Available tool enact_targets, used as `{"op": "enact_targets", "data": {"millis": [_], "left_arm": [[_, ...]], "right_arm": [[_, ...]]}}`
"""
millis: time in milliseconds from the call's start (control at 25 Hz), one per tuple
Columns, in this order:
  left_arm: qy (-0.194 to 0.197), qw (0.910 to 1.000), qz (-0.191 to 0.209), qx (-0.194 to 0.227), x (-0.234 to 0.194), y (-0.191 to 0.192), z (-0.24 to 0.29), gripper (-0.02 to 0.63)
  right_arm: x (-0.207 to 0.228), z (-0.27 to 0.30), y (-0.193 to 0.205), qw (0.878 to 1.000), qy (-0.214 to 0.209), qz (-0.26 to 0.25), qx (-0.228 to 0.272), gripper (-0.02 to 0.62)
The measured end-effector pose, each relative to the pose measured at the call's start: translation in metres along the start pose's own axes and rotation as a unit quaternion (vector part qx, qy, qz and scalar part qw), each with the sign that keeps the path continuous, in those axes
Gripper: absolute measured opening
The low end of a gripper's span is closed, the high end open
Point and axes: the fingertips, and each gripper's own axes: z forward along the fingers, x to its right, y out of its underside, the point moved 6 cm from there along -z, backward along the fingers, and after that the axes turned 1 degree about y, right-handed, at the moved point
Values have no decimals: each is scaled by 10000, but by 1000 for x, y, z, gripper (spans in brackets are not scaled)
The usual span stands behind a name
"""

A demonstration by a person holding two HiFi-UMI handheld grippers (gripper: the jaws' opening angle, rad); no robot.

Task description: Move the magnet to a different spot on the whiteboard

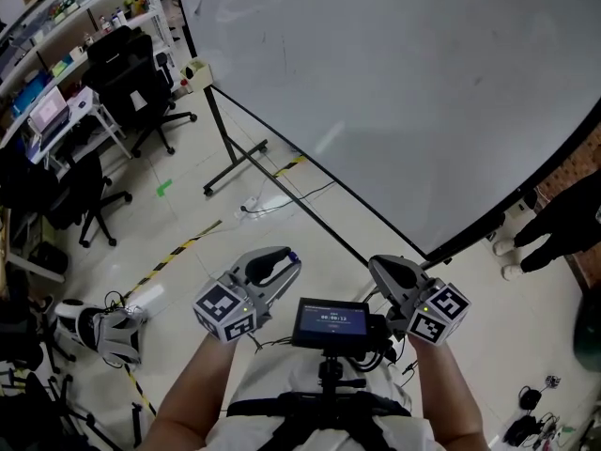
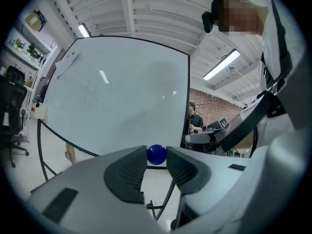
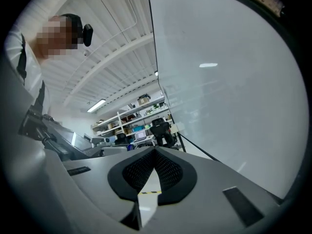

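The magnet [image 2: 156,153] is a small round blue ball, and my left gripper [image 2: 156,156] is shut on it at the jaw tips. In the head view only a blue speck of the magnet [image 1: 292,255] shows at the tip of the left gripper [image 1: 287,261], which I hold low, clear of the board. The big whiteboard [image 1: 394,92] stands ahead on a black frame; its surface [image 2: 112,96] fills the left gripper view and shows again as the whiteboard [image 3: 229,82] on the right gripper's side. My right gripper [image 1: 380,267] is shut with nothing in it, its pads [image 3: 165,167] pressed together.
The board's black stand legs [image 1: 235,158] spread over the floor. Black office chairs [image 1: 141,83] and shelves stand at the far left. A white device [image 1: 99,332] lies on the floor by yellow-black tape [image 1: 178,252]. A person's shoes [image 1: 512,247] are at the right. A small screen [image 1: 331,320] sits between the grippers.
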Motion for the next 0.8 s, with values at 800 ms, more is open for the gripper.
{"op": "enact_targets", "data": {"millis": [800], "left_arm": [[285,9990,-348,1,10,0,34,160]], "right_arm": [[13,-37,-1,9987,462,74,202,29]]}}
